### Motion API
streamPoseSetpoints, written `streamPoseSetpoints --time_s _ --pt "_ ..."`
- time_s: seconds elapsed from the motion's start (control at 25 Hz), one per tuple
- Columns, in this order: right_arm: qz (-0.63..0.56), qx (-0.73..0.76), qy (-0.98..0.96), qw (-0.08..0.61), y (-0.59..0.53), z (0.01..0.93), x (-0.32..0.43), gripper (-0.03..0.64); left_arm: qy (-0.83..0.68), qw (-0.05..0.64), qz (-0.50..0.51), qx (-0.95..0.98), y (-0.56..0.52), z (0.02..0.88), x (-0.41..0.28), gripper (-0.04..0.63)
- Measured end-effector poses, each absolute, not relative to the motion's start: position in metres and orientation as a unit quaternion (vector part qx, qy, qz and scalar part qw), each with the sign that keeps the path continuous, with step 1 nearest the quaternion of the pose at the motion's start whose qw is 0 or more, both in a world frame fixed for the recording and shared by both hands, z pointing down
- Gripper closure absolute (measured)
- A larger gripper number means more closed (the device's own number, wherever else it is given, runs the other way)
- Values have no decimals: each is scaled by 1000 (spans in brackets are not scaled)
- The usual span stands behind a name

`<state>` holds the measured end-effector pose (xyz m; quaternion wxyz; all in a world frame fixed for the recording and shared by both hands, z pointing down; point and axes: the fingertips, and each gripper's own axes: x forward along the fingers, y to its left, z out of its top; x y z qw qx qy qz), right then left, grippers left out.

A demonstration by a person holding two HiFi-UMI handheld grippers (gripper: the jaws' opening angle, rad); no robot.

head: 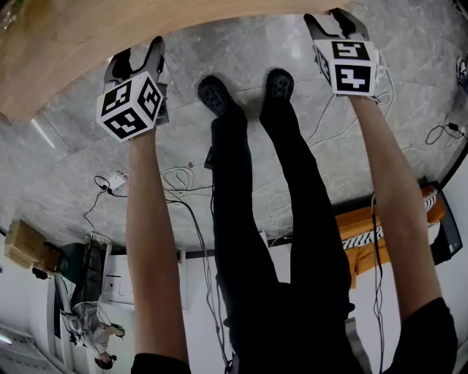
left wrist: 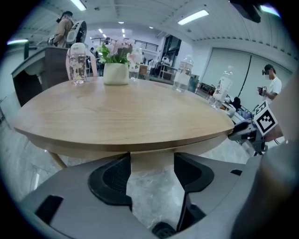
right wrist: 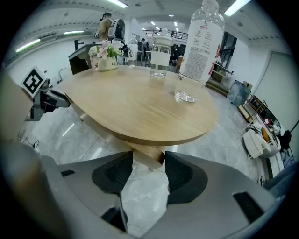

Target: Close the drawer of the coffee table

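**Both grippers at the near edge of the table**

The fingers (left wrist: 114, 179) of the left gripper (head: 139, 52) are released and hold nothing. The pale wooden drawer (left wrist: 152, 162) shows beyond their tips, under the near rim of the round table (right wrist: 140, 107). The right gripper (head: 329, 20) is likewise released and empty. A bottle (right wrist: 198, 46) and a flower pot (left wrist: 116, 72) stand farther back.

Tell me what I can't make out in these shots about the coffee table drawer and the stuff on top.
- Drawer: in the head view the tabletop covers it; both gripper views show only wood under the rim, so open or shut is unclear.
- Table legs: in the left gripper view, mostly hidden behind the left gripper.
- Bottle label: in the right gripper view, print too small to read.
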<state>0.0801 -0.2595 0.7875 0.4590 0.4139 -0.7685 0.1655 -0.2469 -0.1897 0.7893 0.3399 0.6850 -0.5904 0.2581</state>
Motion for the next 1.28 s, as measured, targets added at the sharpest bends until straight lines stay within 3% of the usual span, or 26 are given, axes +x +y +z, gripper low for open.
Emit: streamPoseSetpoints --time_s 0.12,0.52,0.88,1.28 --pt "183 420 -769 447 -252 777 81 408 -598 349 251 676 -179 784 -247 298" --pt "192 415 -786 417 -212 697 93 469 -614 329 215 685 -140 697 -214 401" --pt "193 427 -815 342 -202 577 90 525 -618 282 165 715 -136 564 -173 493" --pt "173 418 -854 257 -192 421 91 575 -643 236 119 719 -119 409 -148 543"
